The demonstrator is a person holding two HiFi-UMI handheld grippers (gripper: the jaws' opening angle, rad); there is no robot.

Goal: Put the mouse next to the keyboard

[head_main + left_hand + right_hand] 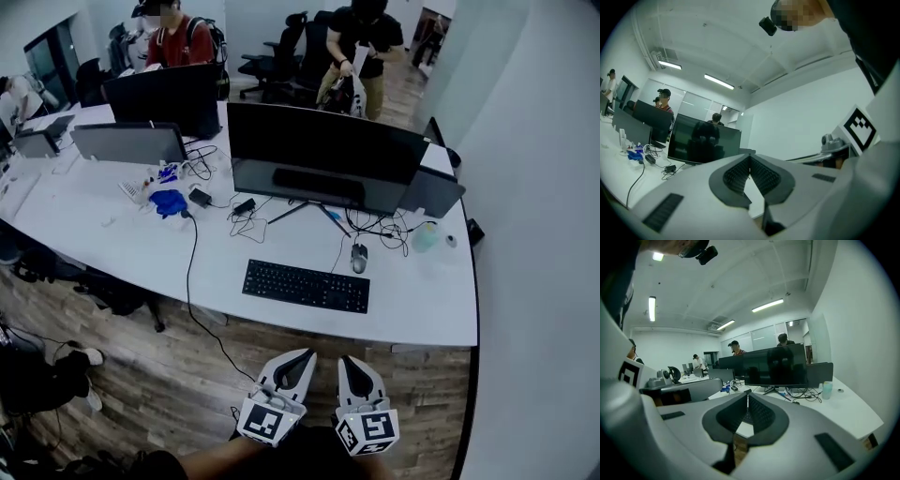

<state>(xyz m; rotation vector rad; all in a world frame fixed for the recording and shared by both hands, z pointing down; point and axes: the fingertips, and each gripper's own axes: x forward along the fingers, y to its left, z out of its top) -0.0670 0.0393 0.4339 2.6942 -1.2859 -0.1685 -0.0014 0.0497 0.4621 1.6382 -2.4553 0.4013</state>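
Note:
A grey mouse (359,258) lies on the white desk (112,244), just behind the right end of the black keyboard (306,285), its cable running back under the monitor. Both grippers hang low over the wooden floor, well short of the desk's front edge. My left gripper (305,355) is shut and holds nothing; its tips meet in the left gripper view, left gripper (750,157). My right gripper (345,361) is shut and empty as well, seen in its own view as the right gripper (748,394). The mouse does not show clearly in either gripper view.
A wide black monitor (323,155) stands behind the keyboard, with tangled cables (248,217) and a small clear bottle (424,235) near it. More monitors and a blue object (169,202) sit at the left. People stand beyond the desk. A black cable (192,300) drops to the floor.

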